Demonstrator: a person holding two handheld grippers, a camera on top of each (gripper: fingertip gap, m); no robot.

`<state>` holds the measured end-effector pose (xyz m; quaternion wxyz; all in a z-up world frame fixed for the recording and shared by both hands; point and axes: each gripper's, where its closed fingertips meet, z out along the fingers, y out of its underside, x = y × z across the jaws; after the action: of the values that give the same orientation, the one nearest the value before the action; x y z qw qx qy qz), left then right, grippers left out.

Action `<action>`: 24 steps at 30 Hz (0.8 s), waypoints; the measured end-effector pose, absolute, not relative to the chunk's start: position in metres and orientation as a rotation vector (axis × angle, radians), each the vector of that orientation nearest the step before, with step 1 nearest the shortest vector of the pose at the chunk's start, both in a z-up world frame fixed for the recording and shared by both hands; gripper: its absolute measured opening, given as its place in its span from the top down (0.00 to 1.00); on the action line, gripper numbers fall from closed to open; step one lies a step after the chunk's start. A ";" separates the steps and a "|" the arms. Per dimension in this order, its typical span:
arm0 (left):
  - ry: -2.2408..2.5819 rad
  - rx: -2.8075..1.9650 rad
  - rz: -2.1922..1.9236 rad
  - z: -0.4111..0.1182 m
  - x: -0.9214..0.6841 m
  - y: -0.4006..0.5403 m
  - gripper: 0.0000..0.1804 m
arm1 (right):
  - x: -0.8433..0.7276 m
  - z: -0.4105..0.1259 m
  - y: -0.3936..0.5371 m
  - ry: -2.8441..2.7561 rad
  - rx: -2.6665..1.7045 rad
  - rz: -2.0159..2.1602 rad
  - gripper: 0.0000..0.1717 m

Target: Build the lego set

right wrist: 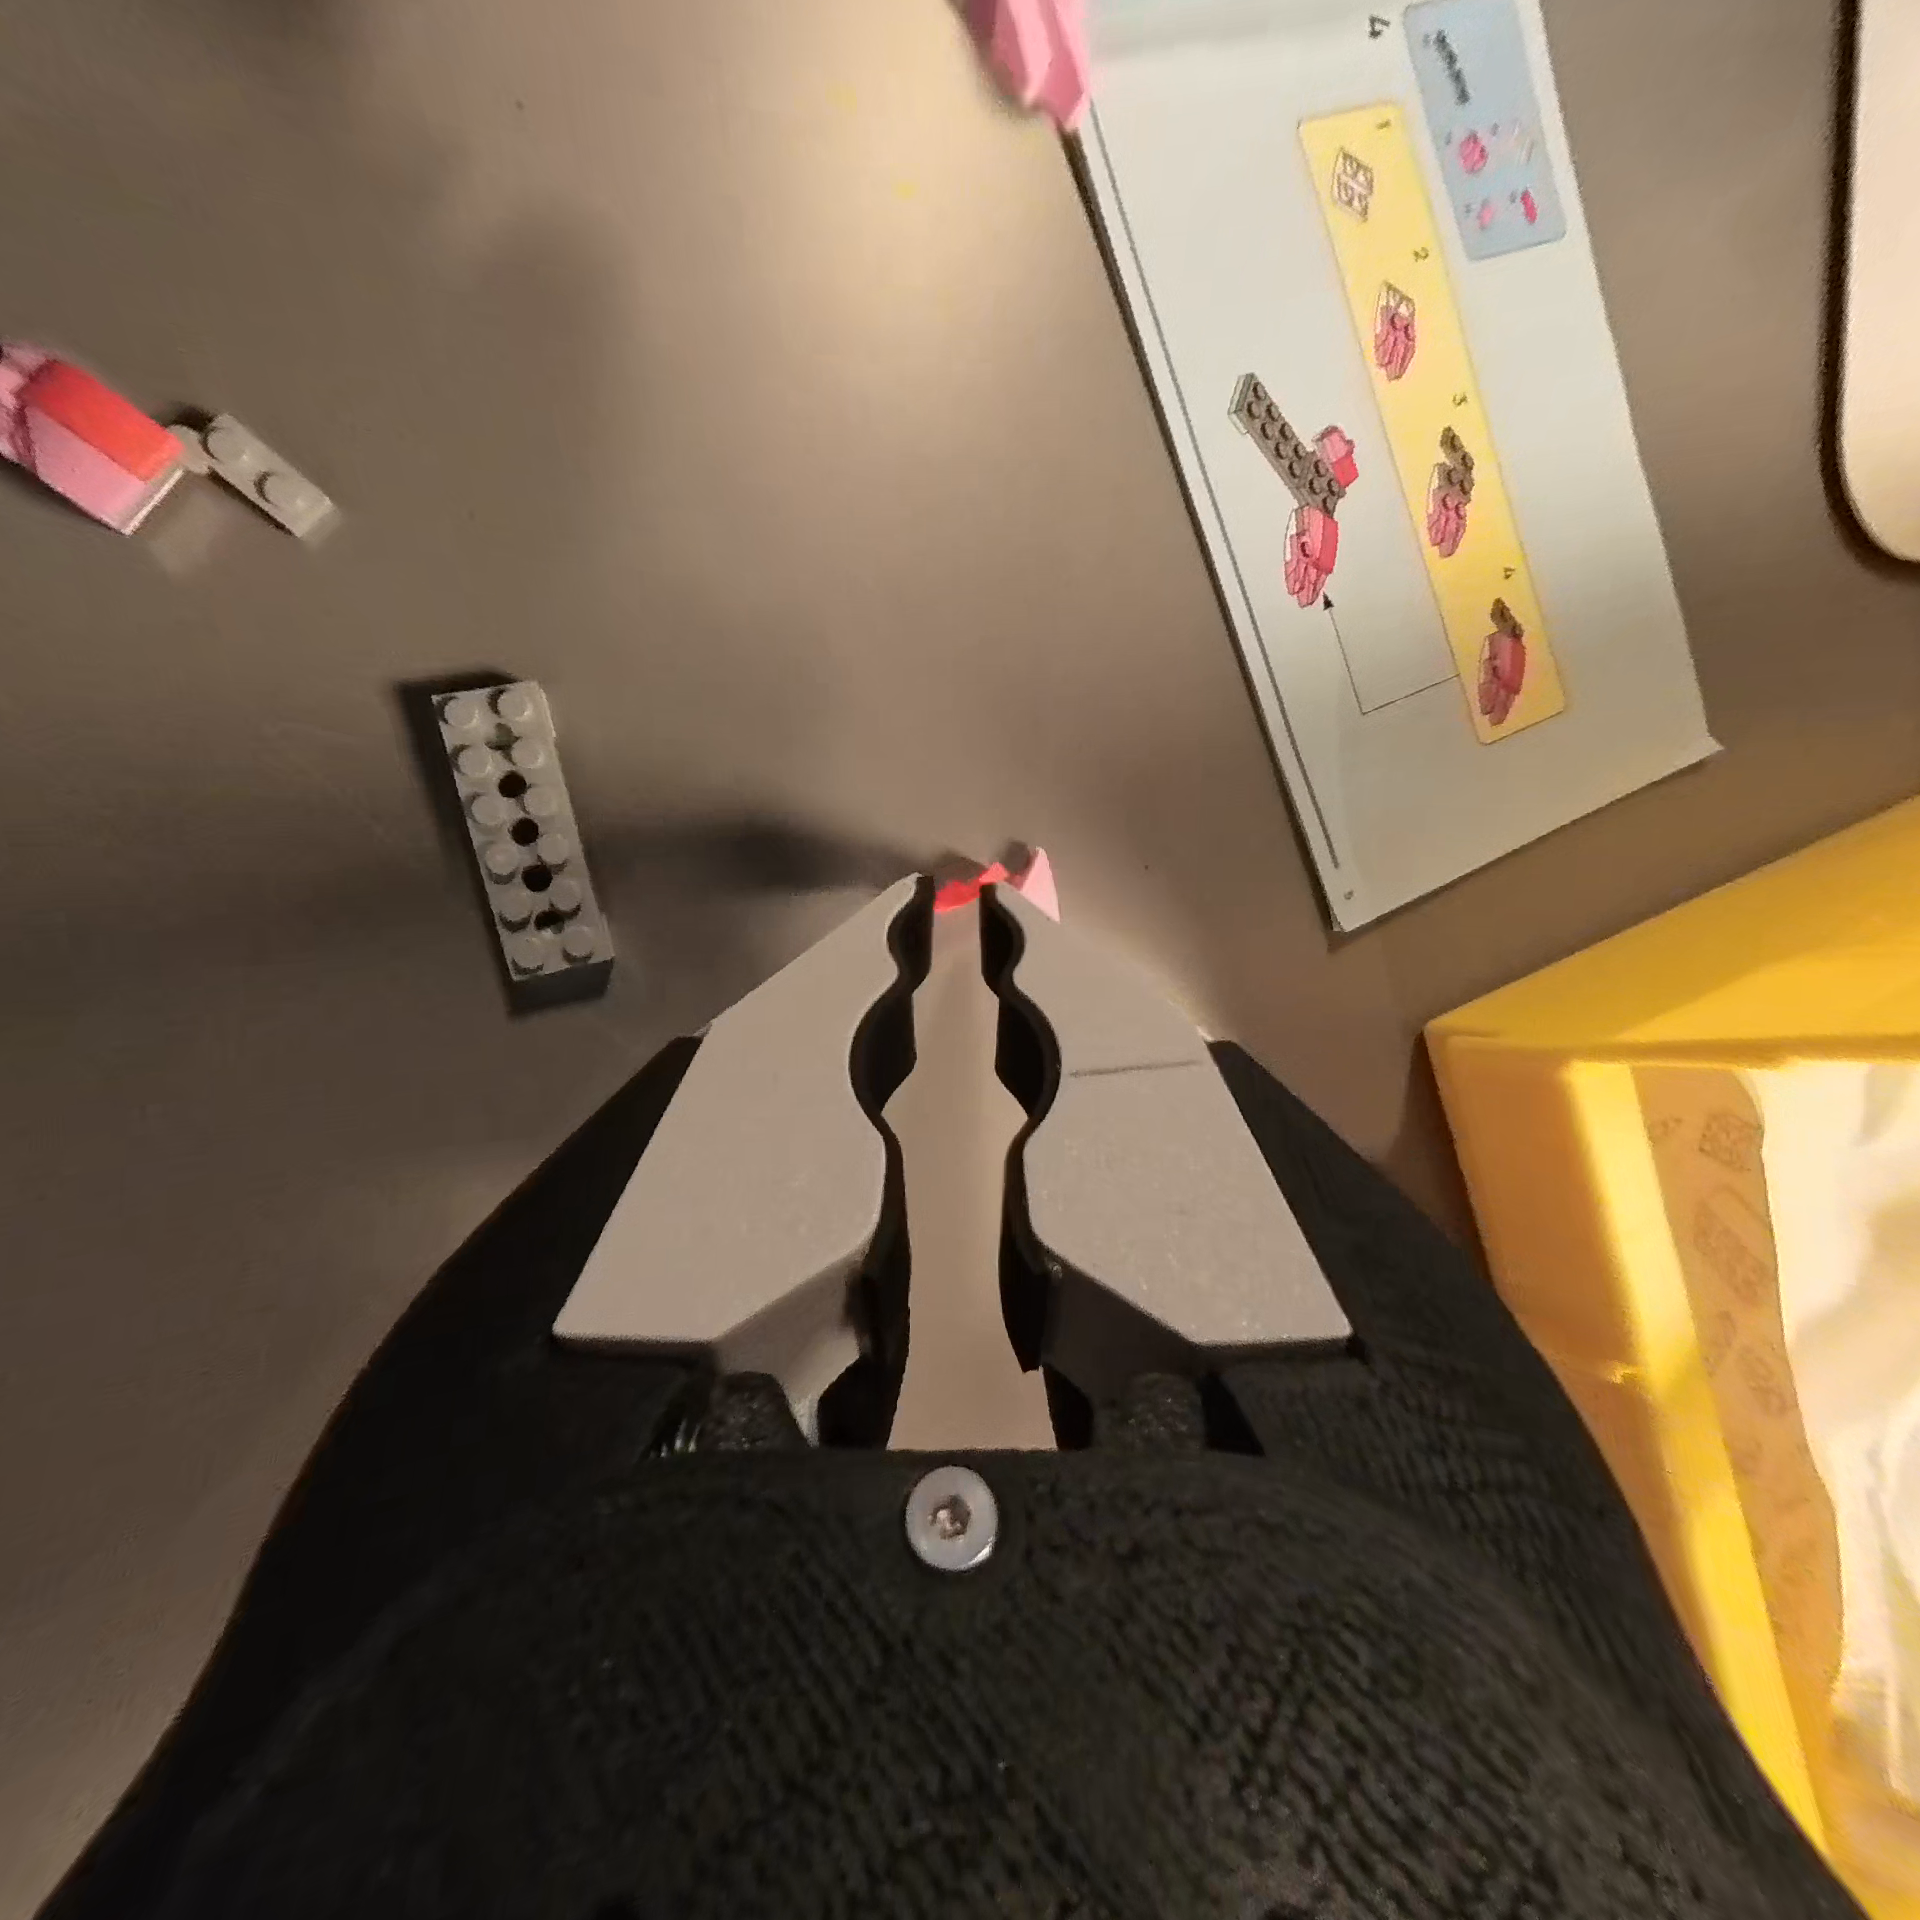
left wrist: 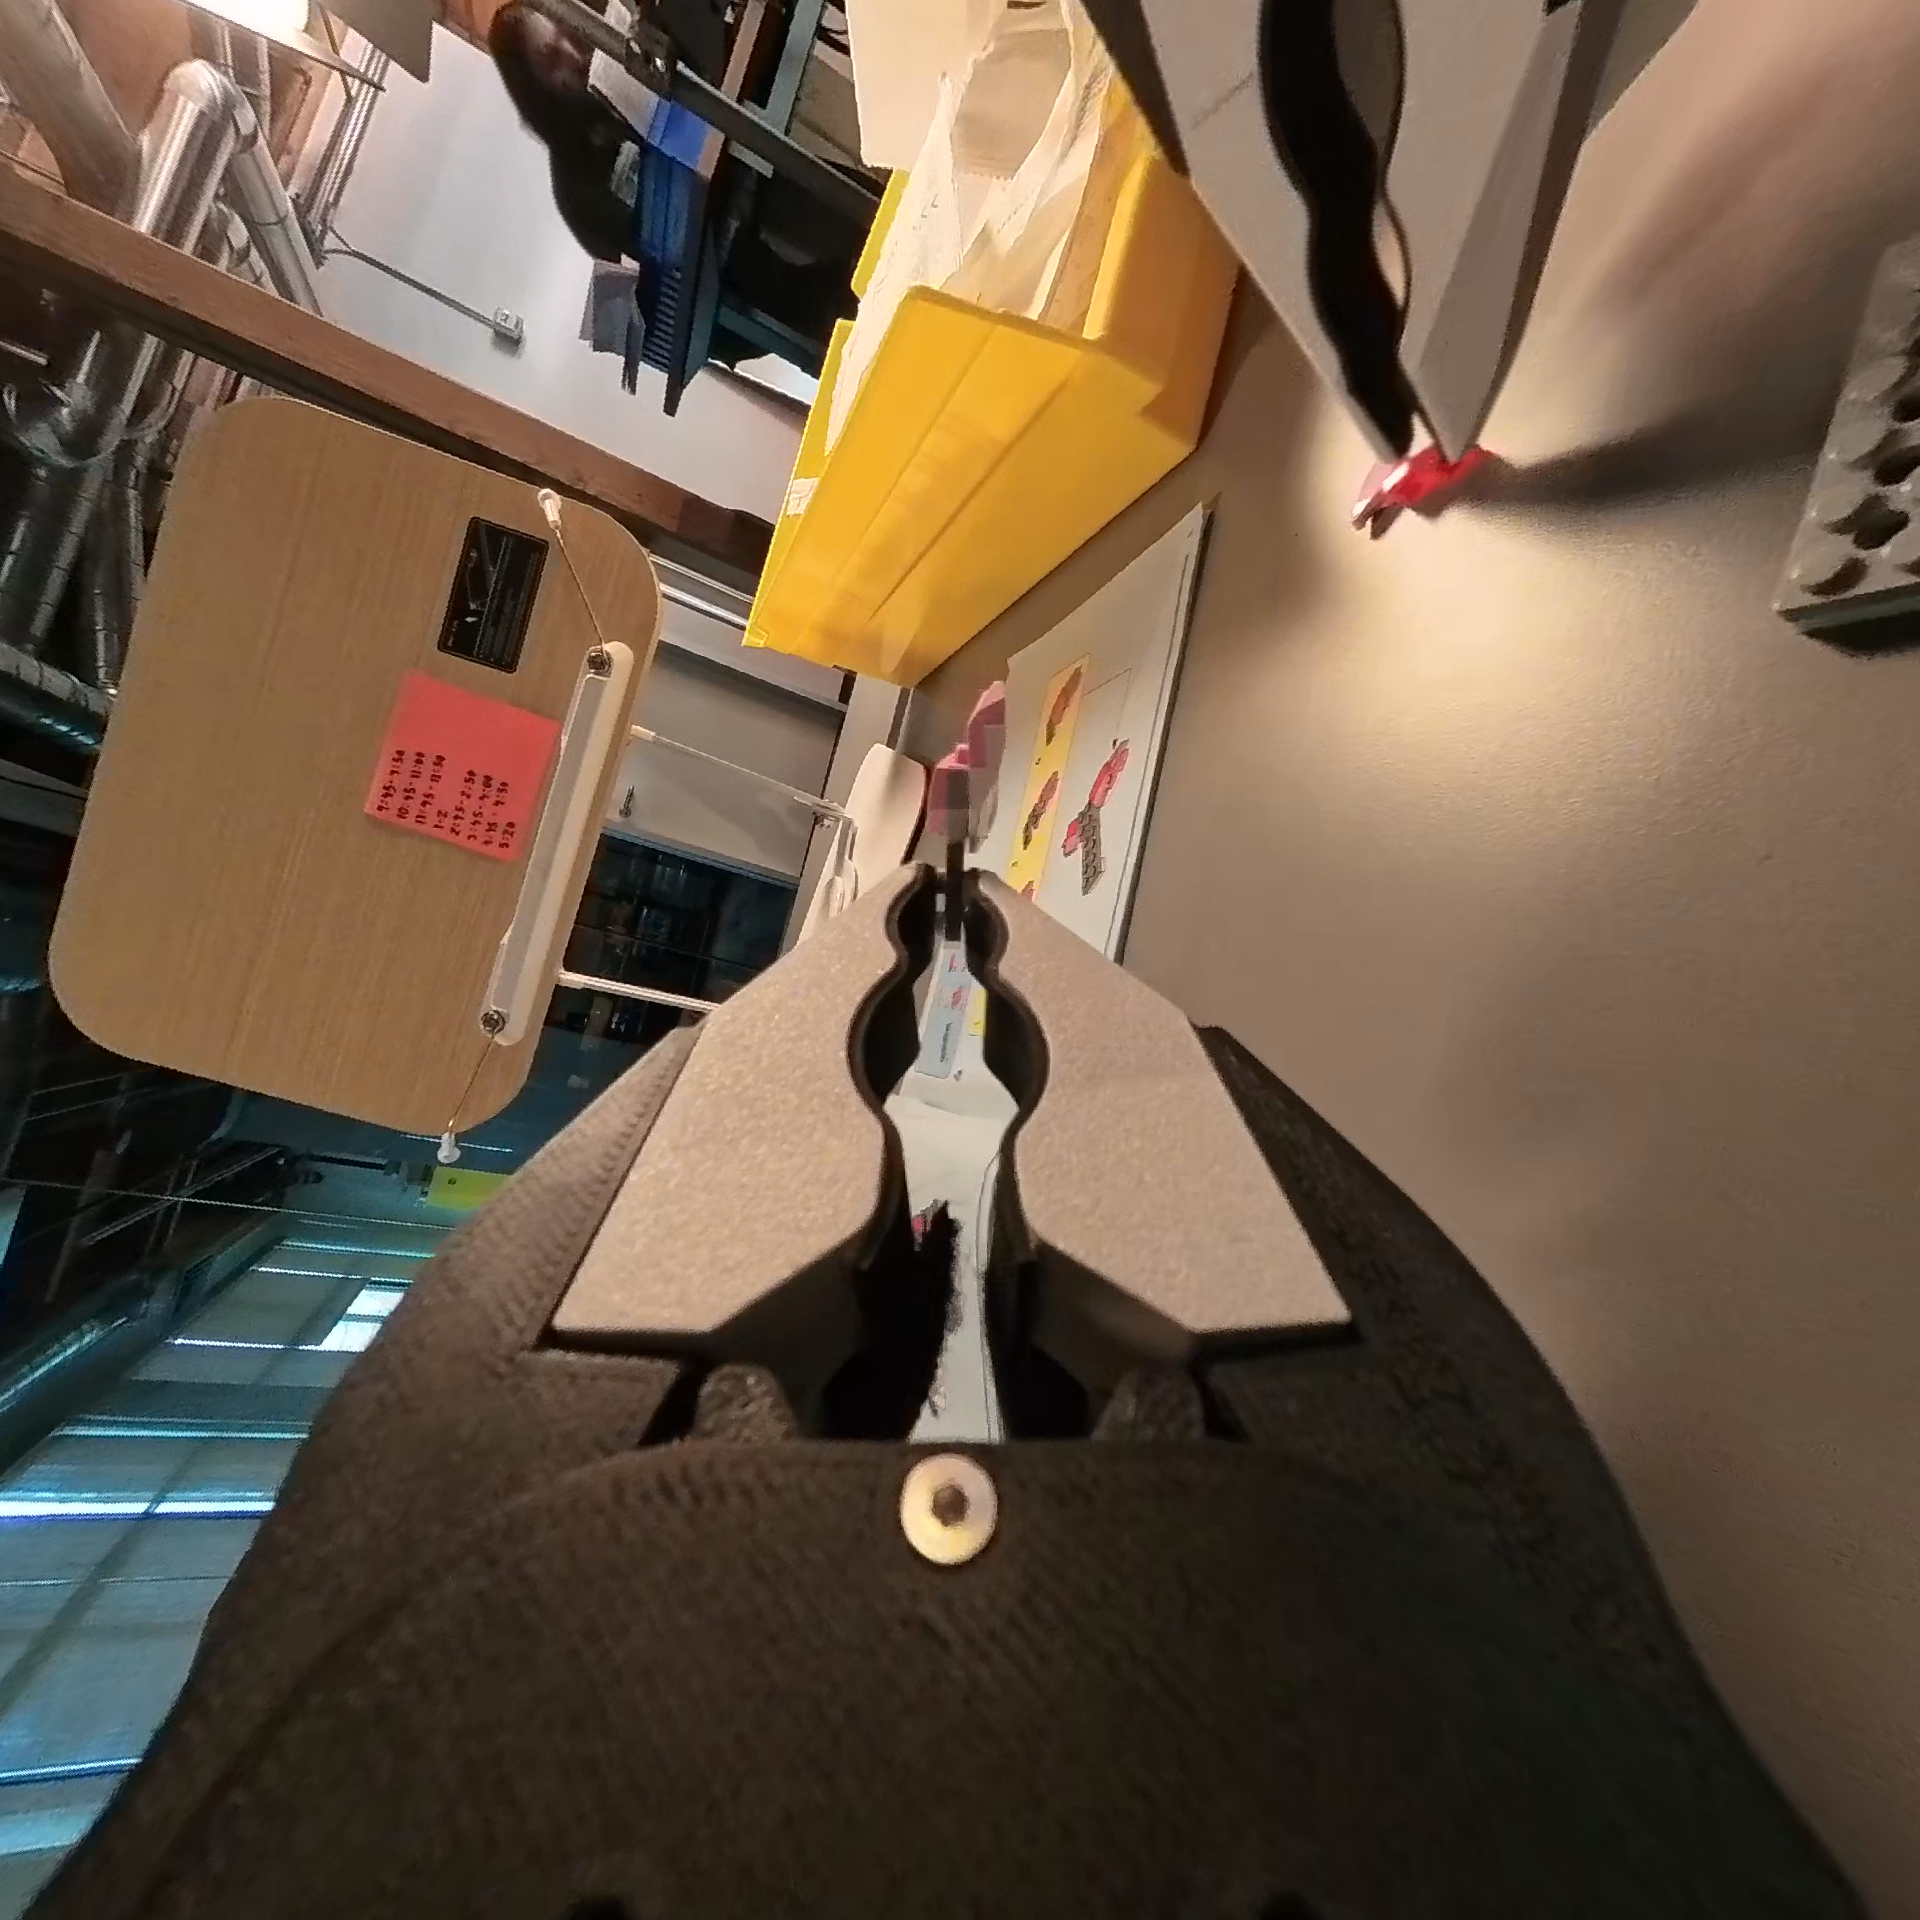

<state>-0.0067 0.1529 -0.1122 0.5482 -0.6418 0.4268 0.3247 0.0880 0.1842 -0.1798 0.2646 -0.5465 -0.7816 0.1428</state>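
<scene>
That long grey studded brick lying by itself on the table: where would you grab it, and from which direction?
Grip the long grey brick across its narrow width, pads on the two long flat side walls, near mid-length. Come straight down from above: it lies flat, studs up, with bare table along both long sides, so fingers probably fit there. Its studded top offers no flat grip.

Two grippers show: the left gripper (left wrist: 954, 894) and the right gripper (right wrist: 958, 899). Left of the instruction sheet (right wrist: 1455, 468) on the table (right wrist: 727, 416) lies one long grey studded brick (right wrist: 520, 842); farther left lie one small grey plate (right wrist: 260, 473) and one pink-and-red brick cluster (right wrist: 83, 442). One small red-and-pink piece (right wrist: 997, 878) sits below the sheet's lower left corner. One pink brick assembly (right wrist: 1029, 47) shows at the sheet's top edge. One yellow bin (right wrist: 1558, 1039) stands just below the sheet. One sheet in all.
</scene>
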 end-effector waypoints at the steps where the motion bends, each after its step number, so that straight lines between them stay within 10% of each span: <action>1: 1.013 -1.522 0.769 -0.113 -0.007 0.153 0.98 | 0.087 -0.180 0.184 -2.106 -1.502 0.389 0.96; 24: 1.114 -1.288 0.875 -0.095 0.017 0.143 0.98 | 0.079 -0.170 0.184 -2.009 -1.608 0.714 0.97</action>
<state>0.0173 0.1427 -0.0950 0.5757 -0.5501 0.4757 0.3737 0.0791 0.1838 -0.1696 0.2333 -0.5855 -0.7315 0.2600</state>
